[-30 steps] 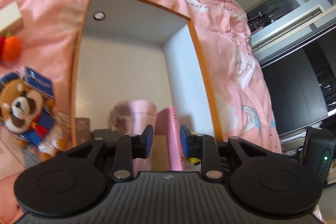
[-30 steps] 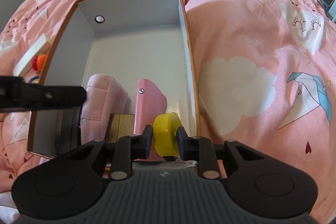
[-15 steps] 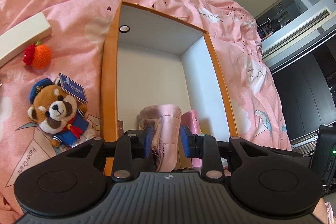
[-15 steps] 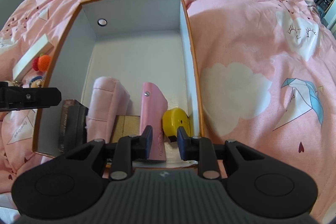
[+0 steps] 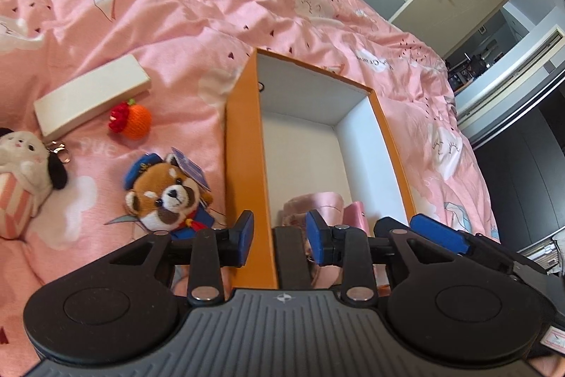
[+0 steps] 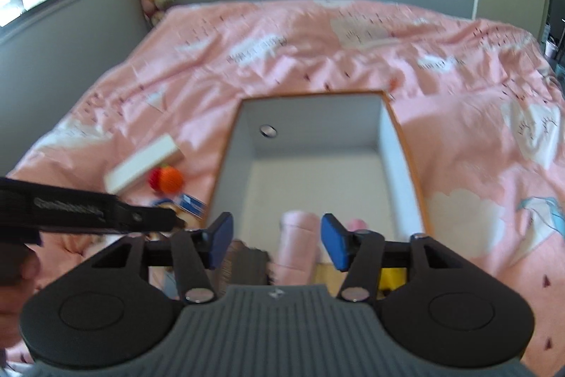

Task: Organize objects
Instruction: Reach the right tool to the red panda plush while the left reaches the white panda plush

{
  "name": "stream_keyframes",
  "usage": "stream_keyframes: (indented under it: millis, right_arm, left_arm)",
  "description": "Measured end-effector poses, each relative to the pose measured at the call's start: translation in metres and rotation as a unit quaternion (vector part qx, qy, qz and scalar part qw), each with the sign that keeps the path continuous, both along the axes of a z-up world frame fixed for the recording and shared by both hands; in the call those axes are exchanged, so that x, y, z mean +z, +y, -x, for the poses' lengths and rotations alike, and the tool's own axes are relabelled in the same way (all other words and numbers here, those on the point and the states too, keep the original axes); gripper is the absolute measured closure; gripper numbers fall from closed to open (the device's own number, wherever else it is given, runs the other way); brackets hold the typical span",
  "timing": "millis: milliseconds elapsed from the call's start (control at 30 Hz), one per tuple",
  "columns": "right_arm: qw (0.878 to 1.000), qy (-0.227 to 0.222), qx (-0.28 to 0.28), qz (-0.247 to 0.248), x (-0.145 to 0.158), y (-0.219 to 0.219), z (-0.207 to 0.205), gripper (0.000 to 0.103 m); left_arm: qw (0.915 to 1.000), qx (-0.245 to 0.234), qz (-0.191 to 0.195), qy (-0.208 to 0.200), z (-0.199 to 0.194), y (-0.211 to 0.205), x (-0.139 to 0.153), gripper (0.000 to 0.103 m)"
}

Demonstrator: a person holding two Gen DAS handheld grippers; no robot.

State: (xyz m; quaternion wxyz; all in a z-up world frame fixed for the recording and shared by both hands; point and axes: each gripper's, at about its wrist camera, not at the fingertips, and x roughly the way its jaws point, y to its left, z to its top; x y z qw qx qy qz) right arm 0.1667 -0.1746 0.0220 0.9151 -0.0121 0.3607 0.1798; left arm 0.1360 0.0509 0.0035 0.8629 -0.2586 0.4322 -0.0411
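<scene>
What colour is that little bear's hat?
Blue; the plush bear's hat shows best in the left wrist view.

Each black hand-held gripper (image 5: 279, 237) has blue pads, silver screws and a ribbed grey base.

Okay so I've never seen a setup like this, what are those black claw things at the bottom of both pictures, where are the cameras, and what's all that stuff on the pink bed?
Those are two hand-held grippers, one in each of a person's hands, each with a fisheye camera looking along its two fingers. One picture is from the left gripper, the other from the right gripper. Both are empty, with jaws opening.

On the pink bedspread sits an orange box, white inside. At its near end lie a pink pouch, a dark item and something yellow.

Still outside, left of the box: a red panda plush, a white dog plush, an orange knitted fruit and a flat white box.
</scene>
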Motion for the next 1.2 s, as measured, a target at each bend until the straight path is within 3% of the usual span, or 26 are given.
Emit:
stream_keyframes:
  millis: [133, 300, 467, 667, 833, 900, 1000, 1200]
  right_arm:
    - [0.999, -0.044, 0.007, -0.016, -0.003, 0.027, 0.014, 0.036]
    - [0.998, -0.035, 0.021, -0.041, -0.012, 0.055, 0.009, 0.03]
    - [0.997, -0.041, 0.061, -0.03, -0.023, 0.089, 0.0, 0.024]
    - [0.992, -0.027, 0.121, 0.017, -0.039, 0.123, -0.021, 0.022]
    - [0.981, 0.011, 0.181, 0.065, -0.059, 0.147, -0.038, 0.025]
    - [0.976, 0.036, 0.196, 0.086, -0.071, 0.155, -0.042, 0.035]
    - [0.97, 0.062, 0.208, 0.108, -0.089, 0.164, -0.046, 0.04]
    - [0.964, 0.05, 0.209, 0.155, -0.11, 0.179, -0.049, 0.039]
  left_arm:
    - [0.9994, 0.02, -0.026, -0.013, 0.011, 0.014, 0.004, 0.062]
    - [0.9979, 0.04, -0.049, -0.015, 0.022, 0.045, 0.006, 0.061]
    - [0.9971, 0.038, -0.066, -0.003, 0.025, 0.078, 0.005, 0.061]
    - [0.9982, 0.028, -0.046, 0.029, 0.014, 0.114, -0.007, 0.061]
    - [0.9932, -0.025, -0.102, 0.051, -0.001, 0.119, -0.013, 0.061]
    - [0.9897, -0.047, -0.12, 0.062, -0.005, 0.118, -0.018, 0.061]
    - [0.9833, -0.072, -0.151, 0.072, -0.008, 0.116, -0.027, 0.061]
    - [0.9707, -0.08, -0.207, 0.092, -0.008, 0.129, -0.04, 0.059]
